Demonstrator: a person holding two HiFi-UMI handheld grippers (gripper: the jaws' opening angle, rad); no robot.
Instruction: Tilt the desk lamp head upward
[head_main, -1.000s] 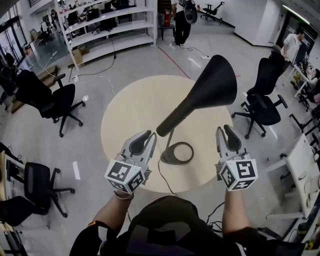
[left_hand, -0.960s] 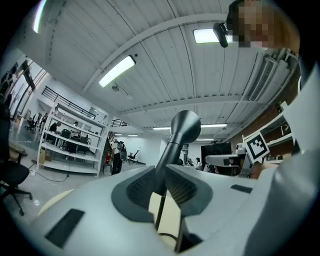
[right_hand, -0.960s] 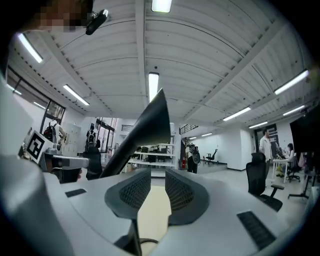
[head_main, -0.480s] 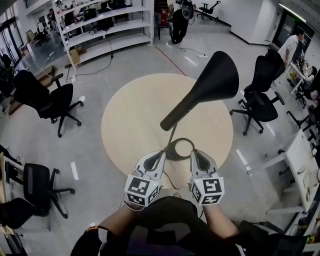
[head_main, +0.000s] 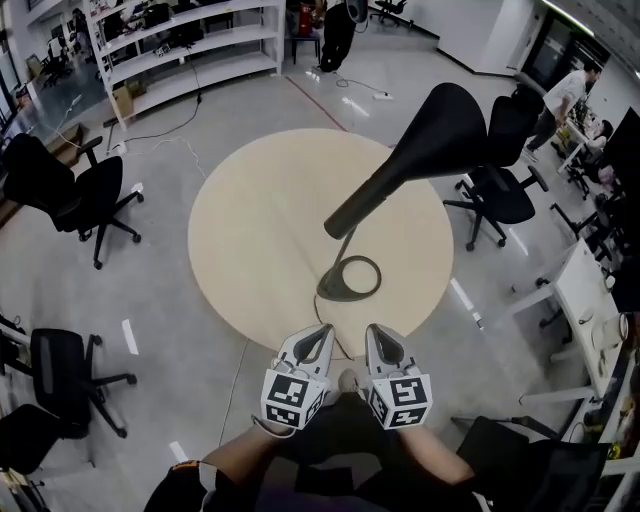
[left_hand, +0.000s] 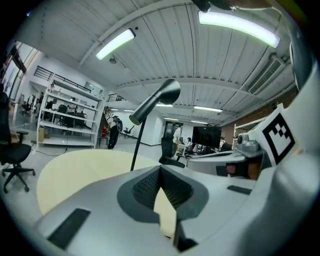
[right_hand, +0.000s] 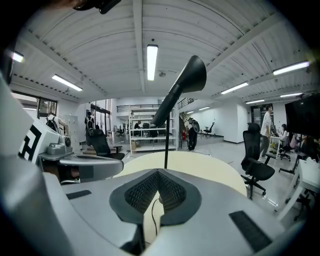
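Head view: the desk lamp (head_main: 400, 175) is seen on the round beige table (head_main: 250, 230), right of the middle. Its ring-shaped base (head_main: 328, 291) lies toward the near edge. The black cone-shaped lamp head (head_main: 445, 120) is raised toward the upper right, and its wide mouth points away from the person. A thin black cable (head_main: 329, 325) runs from the base to the near edge of the table.

The left gripper (head_main: 322, 334) and the right gripper (head_main: 374, 334) are held side by side at this near edge, well apart from the lamp. In the left gripper view, the tips of the left gripper (left_hand: 160, 170) are pressed together and nothing is pinched. The same is seen for the right gripper (right_hand: 158, 172) in the right gripper view. No thing stands between the grippers and the lamp.

Around the table, black office chairs (head_main: 60, 190) are placed on the grey floor. White shelving (head_main: 180, 45) stands at the far left, and a standing person (head_main: 335, 30) is seen behind it.

The thin stem is partly covered by the lamp head in the head view. In both gripper views the base is mostly hidden behind the jaws. Each marker cube (head_main: 292, 396) bears only black-and-white square patterns.
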